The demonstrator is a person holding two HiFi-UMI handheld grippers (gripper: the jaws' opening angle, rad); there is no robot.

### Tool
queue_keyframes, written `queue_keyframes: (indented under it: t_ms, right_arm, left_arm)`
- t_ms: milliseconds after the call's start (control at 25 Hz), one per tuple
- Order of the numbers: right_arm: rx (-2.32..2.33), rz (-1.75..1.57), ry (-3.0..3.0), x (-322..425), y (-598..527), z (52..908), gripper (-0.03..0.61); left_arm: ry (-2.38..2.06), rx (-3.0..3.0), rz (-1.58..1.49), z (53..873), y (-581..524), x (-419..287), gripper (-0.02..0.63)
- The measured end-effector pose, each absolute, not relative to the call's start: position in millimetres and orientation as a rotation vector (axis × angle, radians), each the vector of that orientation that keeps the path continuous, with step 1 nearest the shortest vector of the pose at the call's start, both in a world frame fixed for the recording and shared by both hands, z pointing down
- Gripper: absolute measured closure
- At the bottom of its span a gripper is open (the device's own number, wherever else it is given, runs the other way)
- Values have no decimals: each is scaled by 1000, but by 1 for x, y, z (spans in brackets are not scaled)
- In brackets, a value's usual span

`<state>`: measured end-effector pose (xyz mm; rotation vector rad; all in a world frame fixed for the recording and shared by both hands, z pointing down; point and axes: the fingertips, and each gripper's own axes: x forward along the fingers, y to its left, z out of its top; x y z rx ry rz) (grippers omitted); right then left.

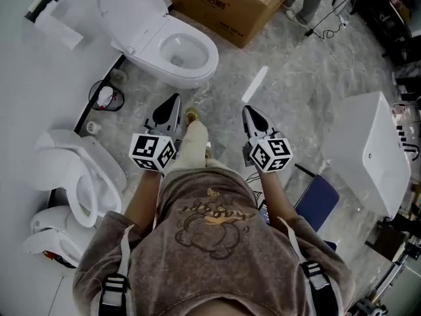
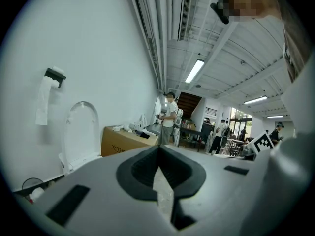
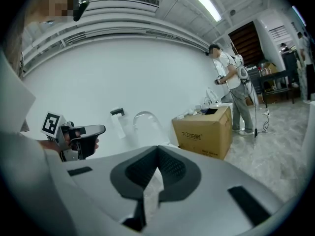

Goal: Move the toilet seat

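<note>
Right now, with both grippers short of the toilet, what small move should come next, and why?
Probably carry the left gripper forward toward the raised seat. Both it and the right gripper are shut and empty, with bare floor between them and the toilet, so nothing can be gripped yet.

The toilet (image 1: pixel 181 51) is plain white, and so is the wall (image 2: pixel 74 43). The floor (image 1: pixel 309 91) is grey with pale marble veining. The box (image 1: pixel 227 2) is brown cardboard with dark print. The left gripper (image 1: pixel 173 103) and right gripper (image 1: pixel 248 112) are grey and black — each bears a cube (image 1: pixel 152 153) patterned in black-and-white squares. The sweatshirt (image 1: pixel 210 242) is mottled taupe with a bear outline.
</note>
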<state>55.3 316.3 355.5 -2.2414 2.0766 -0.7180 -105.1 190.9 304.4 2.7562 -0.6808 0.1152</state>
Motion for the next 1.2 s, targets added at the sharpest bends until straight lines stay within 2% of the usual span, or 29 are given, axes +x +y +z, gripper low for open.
queue_keyframes:
  t_ms: [1200]
  right_arm:
    - [-2134,-802,2204,175,63,383,578]
  left_arm:
    - [-705,2670,205,351,-37,21,605]
